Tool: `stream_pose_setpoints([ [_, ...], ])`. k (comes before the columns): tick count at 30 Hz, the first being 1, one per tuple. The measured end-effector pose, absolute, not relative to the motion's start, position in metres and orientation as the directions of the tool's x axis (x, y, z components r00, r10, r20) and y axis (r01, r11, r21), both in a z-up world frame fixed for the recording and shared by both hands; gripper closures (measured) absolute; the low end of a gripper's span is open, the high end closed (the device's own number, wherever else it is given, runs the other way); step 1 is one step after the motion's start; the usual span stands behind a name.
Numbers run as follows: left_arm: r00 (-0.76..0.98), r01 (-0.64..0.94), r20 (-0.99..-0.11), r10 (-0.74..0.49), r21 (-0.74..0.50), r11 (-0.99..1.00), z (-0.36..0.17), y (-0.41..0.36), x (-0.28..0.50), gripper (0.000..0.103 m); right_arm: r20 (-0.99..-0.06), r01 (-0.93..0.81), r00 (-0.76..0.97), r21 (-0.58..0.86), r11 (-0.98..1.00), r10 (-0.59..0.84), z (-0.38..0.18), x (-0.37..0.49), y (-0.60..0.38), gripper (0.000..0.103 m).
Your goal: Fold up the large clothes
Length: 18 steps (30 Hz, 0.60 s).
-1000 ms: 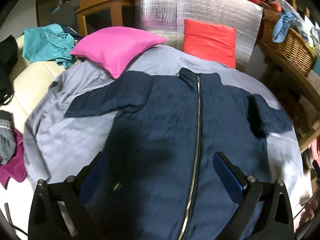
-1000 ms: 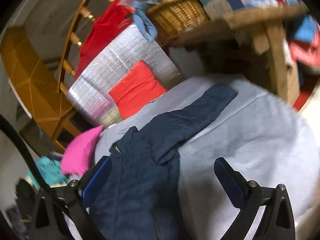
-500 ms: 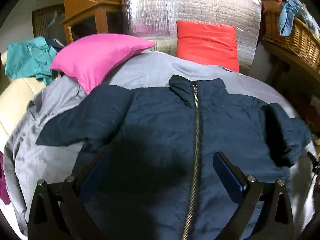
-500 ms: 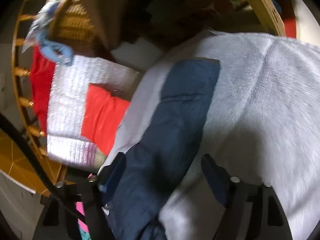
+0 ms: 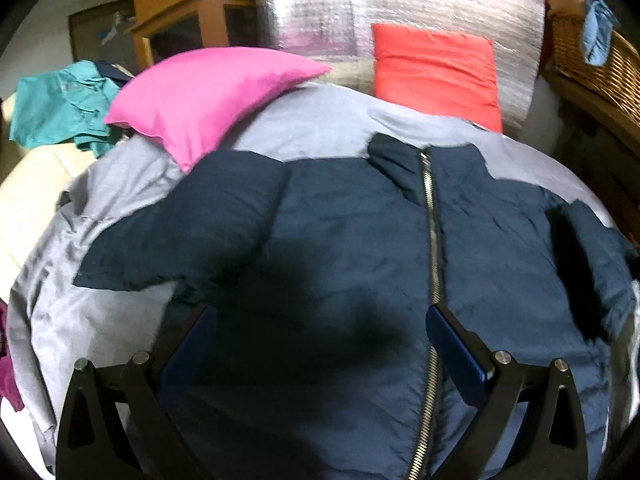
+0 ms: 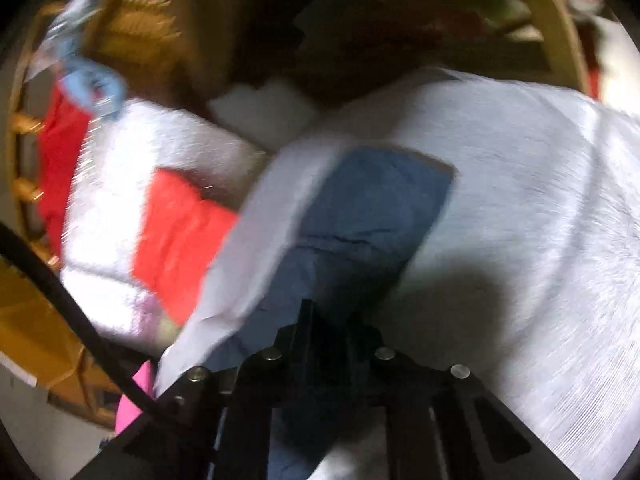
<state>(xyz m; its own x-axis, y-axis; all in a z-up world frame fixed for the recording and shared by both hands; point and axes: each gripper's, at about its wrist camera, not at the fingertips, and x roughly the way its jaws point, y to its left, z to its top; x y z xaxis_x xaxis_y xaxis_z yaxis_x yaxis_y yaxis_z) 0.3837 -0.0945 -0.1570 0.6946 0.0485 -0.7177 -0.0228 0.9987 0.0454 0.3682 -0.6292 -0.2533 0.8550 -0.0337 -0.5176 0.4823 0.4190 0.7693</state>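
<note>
Looking down the left gripper [image 5: 320, 312] at a navy jacket [image 5: 340, 240] lying spread front-up on a grey sheet [image 5: 312, 128], collar pointing away, thin crinkled shell cloth creasing in fine wrinkles. Following a silver toothed zip [image 5: 434, 248] running closed from collar to the lower edge of view, hem cut off there. Holding the left jaws wide apart above the chest, blue pads touching nothing, a dark soft-edged shadow falling between them. Seeing one arm of the jacket [image 5: 180, 232] stretching flat and blunt-ended towards a glossy pink pillow [image 5: 200, 92], the other bunching at the right edge, partly lost in the lens curve. Noting behind the sheet a square red cushion [image 5: 436, 72] leaning on a quilted foil panel [image 5: 320, 4], a woven wicker basket [image 5: 592, 60] at the right rim, a crumpled teal garment [image 5: 56, 104] at the left. Peering through heavy blur in the right view: pinching the sleeve [image 6: 372, 208] with the right gripper [image 6: 310, 312], jaws having just been closing and now brought together on the cloth, black fingers meeting in a point. Making out the sleeve as a broad blue band with a square-cut cuff lying on the ribbed pale sheet, its near end hidden under the fingers; smearing everything beyond into streaks of wood, red and silver, too soft for detail.
</note>
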Motion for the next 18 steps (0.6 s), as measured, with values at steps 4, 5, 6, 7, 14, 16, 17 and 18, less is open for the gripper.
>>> stream_pose_setpoints([
  [4,0.715,-0.076,-0.695,0.076,0.031,0.997,-0.147,-0.079,0.385,0.0,-0.393,0.309,0.919,0.773,0.555,0.036,-0.196,0.374,-0.577,0.088],
  [5,0.717,-0.086,-0.692,0.082,0.029,0.996,-0.145,-0.075,0.384,0.0,-0.365,0.262,0.929,0.774,0.576,0.068,-0.185,0.376,-0.561,0.088],
  [6,0.72,-0.098,-0.688,0.09,0.028,0.995,-0.143,-0.071,0.384,0.0,-0.332,0.206,0.937,0.778,0.593,0.111,-0.175,0.377,-0.542,0.088],
  [7,0.723,-0.11,-0.684,0.1,0.029,0.994,-0.141,-0.066,0.384,0.0,-0.298,0.132,0.938,0.781,0.61,0.178,-0.164,0.38,-0.517,0.088],
  [14,0.708,-0.158,-0.695,0.121,0.011,0.987,-0.14,-0.038,0.386,0.0,-0.24,-0.114,0.848,0.789,0.604,0.473,-0.155,0.401,-0.388,0.088],
  [16,0.709,-0.174,-0.693,0.131,0.009,0.985,-0.14,-0.028,0.386,0.0,-0.273,-0.12,0.815,0.783,0.61,0.511,-0.164,0.405,-0.361,0.085],
  [17,0.71,-0.18,-0.691,0.136,0.01,0.984,-0.139,-0.025,0.385,0.0,-0.296,-0.117,0.796,0.781,0.613,0.529,-0.171,0.408,-0.349,0.085],
  [18,0.711,-0.188,-0.689,0.144,0.011,0.982,-0.138,-0.019,0.385,0.0,-0.313,-0.109,0.78,0.784,0.611,0.541,-0.177,0.413,-0.343,0.085],
])
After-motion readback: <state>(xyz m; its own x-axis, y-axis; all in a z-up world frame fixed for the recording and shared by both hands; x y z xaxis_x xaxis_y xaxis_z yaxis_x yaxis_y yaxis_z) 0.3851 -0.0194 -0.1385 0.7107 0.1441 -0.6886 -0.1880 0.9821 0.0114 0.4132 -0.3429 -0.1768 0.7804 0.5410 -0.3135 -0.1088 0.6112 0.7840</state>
